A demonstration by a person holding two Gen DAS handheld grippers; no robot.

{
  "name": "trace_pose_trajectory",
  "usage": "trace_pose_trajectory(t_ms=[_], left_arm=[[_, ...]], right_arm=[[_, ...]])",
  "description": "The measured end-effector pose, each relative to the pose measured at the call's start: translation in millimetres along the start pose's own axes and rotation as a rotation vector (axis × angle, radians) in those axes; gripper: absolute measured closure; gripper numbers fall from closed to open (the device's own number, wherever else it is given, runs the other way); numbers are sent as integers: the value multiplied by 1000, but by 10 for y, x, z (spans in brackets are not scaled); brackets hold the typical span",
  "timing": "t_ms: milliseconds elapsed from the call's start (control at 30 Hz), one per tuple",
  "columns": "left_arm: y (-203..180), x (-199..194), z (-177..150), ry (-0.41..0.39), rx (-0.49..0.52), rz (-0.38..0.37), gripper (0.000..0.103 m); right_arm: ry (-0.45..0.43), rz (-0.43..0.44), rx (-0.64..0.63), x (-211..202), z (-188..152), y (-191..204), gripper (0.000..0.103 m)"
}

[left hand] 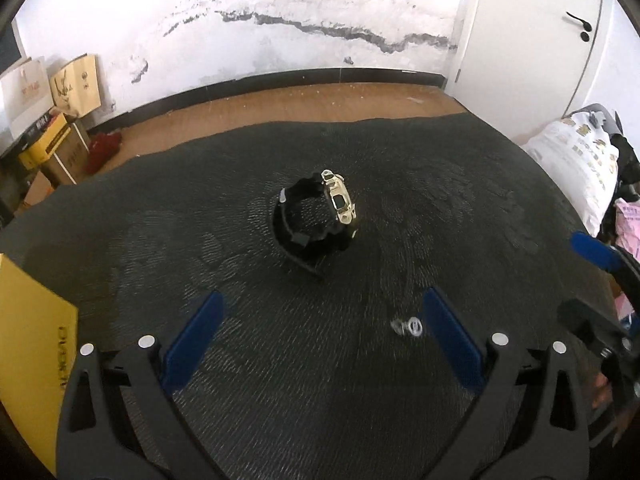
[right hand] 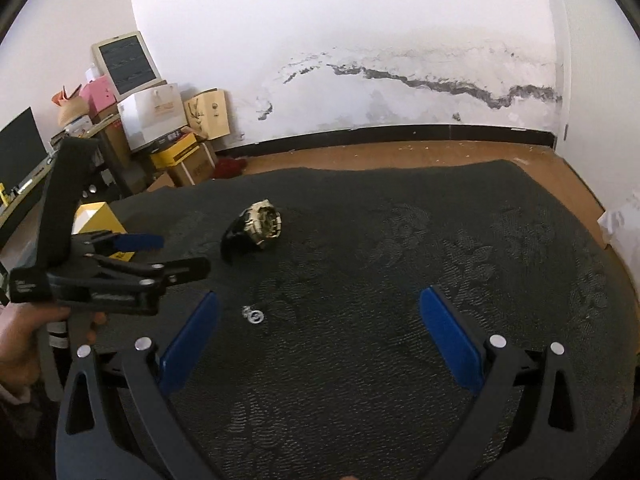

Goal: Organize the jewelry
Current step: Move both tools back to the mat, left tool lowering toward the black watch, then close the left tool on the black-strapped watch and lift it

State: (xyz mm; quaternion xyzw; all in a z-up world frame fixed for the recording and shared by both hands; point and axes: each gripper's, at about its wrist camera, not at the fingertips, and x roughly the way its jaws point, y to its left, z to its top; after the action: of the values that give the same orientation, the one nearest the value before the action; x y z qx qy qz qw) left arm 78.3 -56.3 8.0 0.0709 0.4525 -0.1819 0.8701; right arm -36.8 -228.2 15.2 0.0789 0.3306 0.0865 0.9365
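A black-strapped watch with a pale gold case (left hand: pixel 316 216) stands on its strap in the middle of the dark cloth; it also shows in the right wrist view (right hand: pixel 256 226). A small silver ring or earring piece (left hand: pixel 408 326) lies nearer, just inside my left gripper's right finger; the same piece shows in the right wrist view (right hand: pixel 253 315). My left gripper (left hand: pixel 320 340) is open and empty, short of the watch. My right gripper (right hand: pixel 320 336) is open and empty, to the right of the silver piece.
A yellow box (left hand: pixel 28 344) sits at the cloth's left edge, also in the right wrist view (right hand: pixel 98 220). Stacked cartons (right hand: pixel 176 132) stand against the far wall. A white bag (left hand: pixel 576 164) lies at the right. The dark patterned cloth (right hand: pixel 440 260) covers the table.
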Motion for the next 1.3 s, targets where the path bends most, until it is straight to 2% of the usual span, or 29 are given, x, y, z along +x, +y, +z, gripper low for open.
trace_pose_trajectory(t_ms=[200,467,567,900,1133,1300], left_arm=[[-89,253,119,-2,-6,-8,6],[-90,455,280,-20,-41,-8,6],[-50,523,282,-13,-75,-27,6],[0,774,306,9,-126,-22,6],[20,849,329,-9,-138,-32,6],[58,884,374,-14,-187,-31,6]], right_arm=[[-55,11,-7,-105,61,30,6],[-51,16,-25,-100,80,77,6],[-55,17,-39,-99,95,101,6],[-54,34,-58,-92,102,148,6],[-49,41,-64,-99,106,153,6],[-49,40,-68,-92,104,157,6]])
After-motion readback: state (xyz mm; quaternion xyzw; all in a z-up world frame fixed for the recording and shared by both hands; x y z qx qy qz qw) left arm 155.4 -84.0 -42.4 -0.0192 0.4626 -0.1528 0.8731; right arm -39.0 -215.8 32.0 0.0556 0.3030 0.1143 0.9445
